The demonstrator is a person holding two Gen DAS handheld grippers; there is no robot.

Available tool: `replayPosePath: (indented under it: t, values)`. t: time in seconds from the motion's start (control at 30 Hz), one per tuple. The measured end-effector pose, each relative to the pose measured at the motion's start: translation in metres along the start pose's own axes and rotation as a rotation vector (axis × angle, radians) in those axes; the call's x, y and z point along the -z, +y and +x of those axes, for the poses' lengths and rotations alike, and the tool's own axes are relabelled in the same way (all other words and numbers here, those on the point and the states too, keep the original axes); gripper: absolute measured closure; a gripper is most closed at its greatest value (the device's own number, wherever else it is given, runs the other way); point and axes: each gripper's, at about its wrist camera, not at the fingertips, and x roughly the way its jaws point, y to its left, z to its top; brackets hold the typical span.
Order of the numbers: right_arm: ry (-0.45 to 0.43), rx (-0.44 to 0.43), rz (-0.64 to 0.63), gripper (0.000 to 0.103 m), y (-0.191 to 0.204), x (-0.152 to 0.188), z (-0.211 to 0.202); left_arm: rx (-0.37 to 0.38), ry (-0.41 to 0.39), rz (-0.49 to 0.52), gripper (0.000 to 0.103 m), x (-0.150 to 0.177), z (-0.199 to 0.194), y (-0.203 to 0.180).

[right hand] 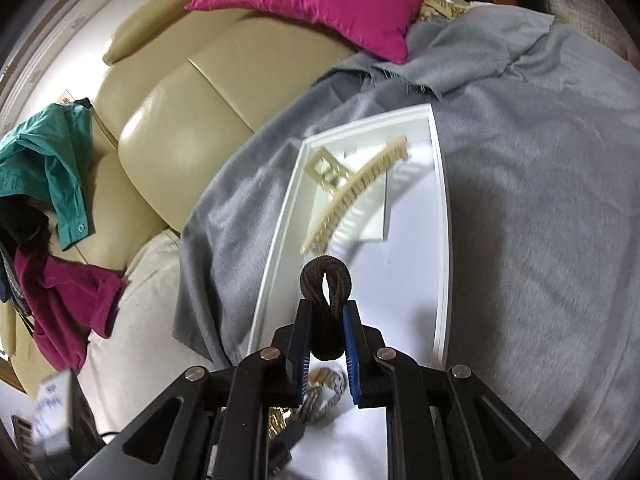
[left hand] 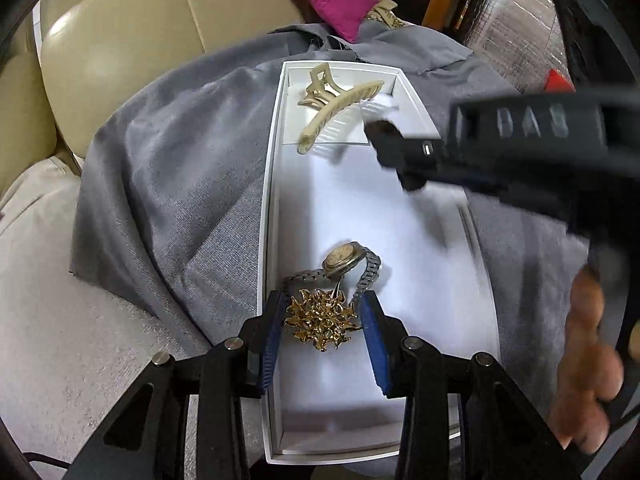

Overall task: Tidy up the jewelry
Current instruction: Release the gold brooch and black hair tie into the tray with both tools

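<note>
A long white tray (left hand: 272, 200) (right hand: 442, 240) lies on a grey cloth. A cream hair claw (left hand: 340, 112) (right hand: 356, 196) rests in its far compartment. My left gripper (left hand: 324, 320) is shut on a gold spiky brooch (left hand: 322, 320) just above the tray's near part, right beside a metal-band wristwatch (left hand: 346, 262) lying there. My right gripper (right hand: 328, 306) is shut on a dark brown hair tie (right hand: 326, 280), whose loop sticks out past the fingertips over the middle of the tray. In the left wrist view the right gripper (left hand: 396, 156) shows blurred, near the hair claw.
The grey cloth (left hand: 168, 184) (right hand: 520, 200) covers a beige leather sofa (left hand: 120, 40) (right hand: 180, 120). A magenta cushion (right hand: 320, 0) sits behind the tray. Teal and magenta clothes (right hand: 52, 184) hang at the left. A person's hand (left hand: 588, 360) holds the right gripper.
</note>
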Motion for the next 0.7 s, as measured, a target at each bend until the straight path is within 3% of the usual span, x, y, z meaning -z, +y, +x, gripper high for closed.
replayPosePath:
  t: [0.27,0.53,0.6,0.7]
  values:
    - [0.001,0.022,0.038,0.086,0.003,0.031,-0.020,-0.013,0.020,0.016,0.062,0.000,0.004,-0.002]
    - [0.058,0.038,0.101,0.082,-0.009,0.029,-0.008,-0.018,0.032,0.031,0.062,0.002,0.005,-0.004]
    - [0.058,0.038,0.113,0.077,-0.012,0.027,-0.006,-0.006,0.032,0.021,0.062,0.002,0.005,-0.002]
    - [0.033,0.021,0.135,0.053,-0.015,0.027,-0.012,0.002,0.030,0.017,0.060,0.001,0.004,-0.001]
